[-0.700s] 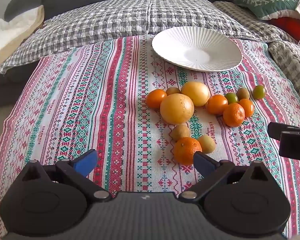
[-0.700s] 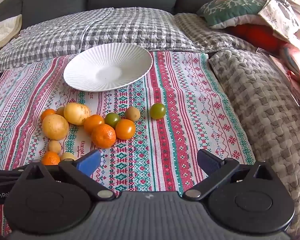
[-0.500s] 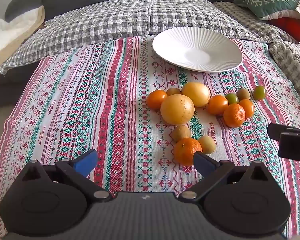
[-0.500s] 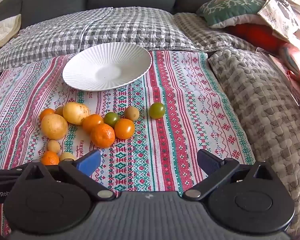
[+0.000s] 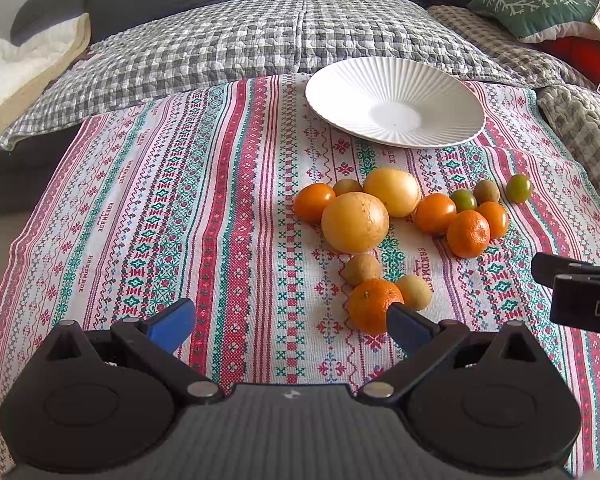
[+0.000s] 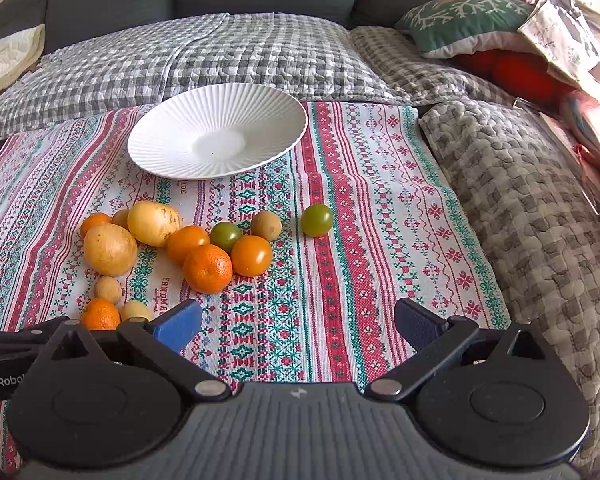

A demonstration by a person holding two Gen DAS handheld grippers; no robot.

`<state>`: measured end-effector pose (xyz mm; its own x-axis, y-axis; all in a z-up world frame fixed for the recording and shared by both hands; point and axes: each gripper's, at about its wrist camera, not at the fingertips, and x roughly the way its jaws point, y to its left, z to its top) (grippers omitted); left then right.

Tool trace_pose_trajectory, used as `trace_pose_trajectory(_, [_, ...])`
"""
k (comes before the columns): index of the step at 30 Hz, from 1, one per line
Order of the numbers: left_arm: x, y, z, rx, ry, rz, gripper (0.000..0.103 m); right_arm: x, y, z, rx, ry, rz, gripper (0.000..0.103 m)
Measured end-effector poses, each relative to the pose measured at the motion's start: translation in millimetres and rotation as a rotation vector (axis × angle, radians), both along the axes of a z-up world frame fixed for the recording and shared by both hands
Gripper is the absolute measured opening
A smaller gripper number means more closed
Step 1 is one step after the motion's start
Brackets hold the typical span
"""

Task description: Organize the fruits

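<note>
A white ribbed plate (image 5: 396, 100) stands empty at the back of a striped cloth (image 5: 180, 200); it also shows in the right wrist view (image 6: 218, 130). Several fruits lie loose in front of it: two large yellow ones (image 5: 355, 222), oranges, small brown ones and green ones. A lone green fruit (image 6: 317, 220) lies to the right of the cluster. My left gripper (image 5: 288, 320) is open and empty; an orange (image 5: 370, 304) lies just beyond its right finger. My right gripper (image 6: 298, 322) is open and empty above bare cloth, right of the cluster.
The cloth lies on a checked quilt (image 5: 240, 32) over a grey sofa. A green cushion (image 6: 460, 20) and red items (image 6: 532, 76) sit at the back right. A folded textured blanket (image 6: 520, 200) borders the cloth's right edge. A cream blanket (image 5: 16, 68) lies far left.
Both views shifted only slightly; the right gripper drifted a little forward. Both grippers stay open and no fruit has moved.
</note>
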<state>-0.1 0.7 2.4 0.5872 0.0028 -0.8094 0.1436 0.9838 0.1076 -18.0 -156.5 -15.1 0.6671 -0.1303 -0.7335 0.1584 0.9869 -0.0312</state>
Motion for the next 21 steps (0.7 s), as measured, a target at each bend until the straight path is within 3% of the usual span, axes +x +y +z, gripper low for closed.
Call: trace_pose_trajectory(21, [0.1,-0.2,0.2,-0.009,-0.003,0.0,0.091,0.3,0.3,-0.9,-0.003,0.003,0.003,0.103])
